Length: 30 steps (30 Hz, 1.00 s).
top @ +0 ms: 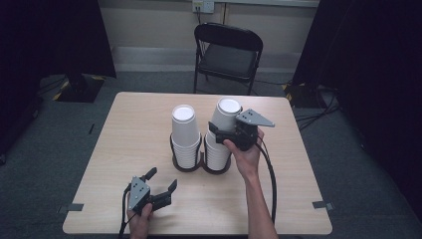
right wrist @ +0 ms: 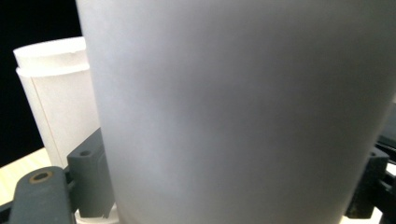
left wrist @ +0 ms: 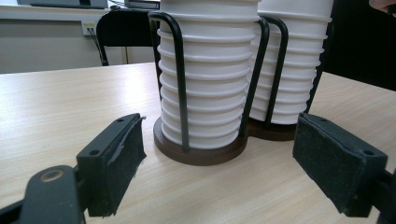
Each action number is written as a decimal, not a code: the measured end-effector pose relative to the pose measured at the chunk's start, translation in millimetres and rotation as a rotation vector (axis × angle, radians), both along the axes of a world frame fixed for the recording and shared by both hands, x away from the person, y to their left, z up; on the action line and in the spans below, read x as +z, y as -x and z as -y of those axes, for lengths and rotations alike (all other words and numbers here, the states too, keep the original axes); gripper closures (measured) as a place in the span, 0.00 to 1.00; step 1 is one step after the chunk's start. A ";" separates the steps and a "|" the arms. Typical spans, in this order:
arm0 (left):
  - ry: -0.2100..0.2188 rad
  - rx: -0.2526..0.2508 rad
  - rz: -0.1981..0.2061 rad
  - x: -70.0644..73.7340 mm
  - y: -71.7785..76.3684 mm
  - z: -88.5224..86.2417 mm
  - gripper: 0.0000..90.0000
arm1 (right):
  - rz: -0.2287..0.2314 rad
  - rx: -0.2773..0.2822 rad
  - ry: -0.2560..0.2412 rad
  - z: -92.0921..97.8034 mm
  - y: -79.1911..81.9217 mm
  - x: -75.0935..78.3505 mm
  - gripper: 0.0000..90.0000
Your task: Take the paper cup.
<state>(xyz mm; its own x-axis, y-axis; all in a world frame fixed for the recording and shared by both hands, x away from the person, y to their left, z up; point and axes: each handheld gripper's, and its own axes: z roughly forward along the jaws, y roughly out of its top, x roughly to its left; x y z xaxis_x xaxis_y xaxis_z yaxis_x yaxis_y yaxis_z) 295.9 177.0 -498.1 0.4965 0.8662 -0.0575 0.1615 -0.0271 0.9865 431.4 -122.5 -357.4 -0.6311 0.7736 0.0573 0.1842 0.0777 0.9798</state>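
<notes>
The right gripper (top: 225,130) grasps the top paper cup (top: 226,113) of the right stack (top: 217,149), its jaws closed on either side of the cup wall, the cup tilting left above its stack. To free it cleanly, a straight upward pull with a light squeeze seems best, so the thin wall is not crushed and the cups below stay seated in the black wire holder (top: 201,162). The left gripper (top: 161,185) rests released, jaws wide, near the table's front edge; it could steady the holder. The left stack (top: 185,137) stands upright beside it. The light wooden table (top: 124,129) sits on grey carpet, a black folding chair (top: 228,52) beyond its far edge.
</notes>
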 end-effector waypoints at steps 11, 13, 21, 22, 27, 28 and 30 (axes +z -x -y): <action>0.003 -0.002 -0.004 0.0 -0.4 -0.4 0.18 | 0.048 0.008 -0.033 1.2 4.4 13.1 0.15; 0.006 -0.002 -0.004 0.0 -0.4 -0.4 0.18 | 0.056 0.010 -0.029 1.5 4.4 14.7 0.15; 0.002 0.004 0.000 0.0 -0.2 -0.5 0.18 | 0.076 0.026 -0.025 2.0 4.0 25.9 0.15; 0.000 0.004 0.000 0.0 -0.1 -0.4 0.18 | 0.079 0.026 -0.028 2.3 4.7 27.6 0.15; -0.002 0.004 0.002 0.0 -0.1 -0.3 0.18 | 0.089 0.033 -0.056 5.0 6.6 35.4 0.15; -0.002 0.004 0.002 0.0 -0.1 -0.3 0.18 | 0.087 0.032 -0.065 6.1 6.9 35.8 0.15; -0.004 0.004 0.002 0.0 -0.1 -0.2 0.18 | 0.089 0.034 -0.067 7.2 6.9 36.1 0.15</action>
<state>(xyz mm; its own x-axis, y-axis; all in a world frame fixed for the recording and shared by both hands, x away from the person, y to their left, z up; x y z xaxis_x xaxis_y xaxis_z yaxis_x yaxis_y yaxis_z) 295.9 177.2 -498.1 0.4934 0.8682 -0.0535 0.1600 -0.0301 0.9867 424.5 -129.7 -321.3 -0.6618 0.7479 0.0512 0.0949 0.0159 0.9954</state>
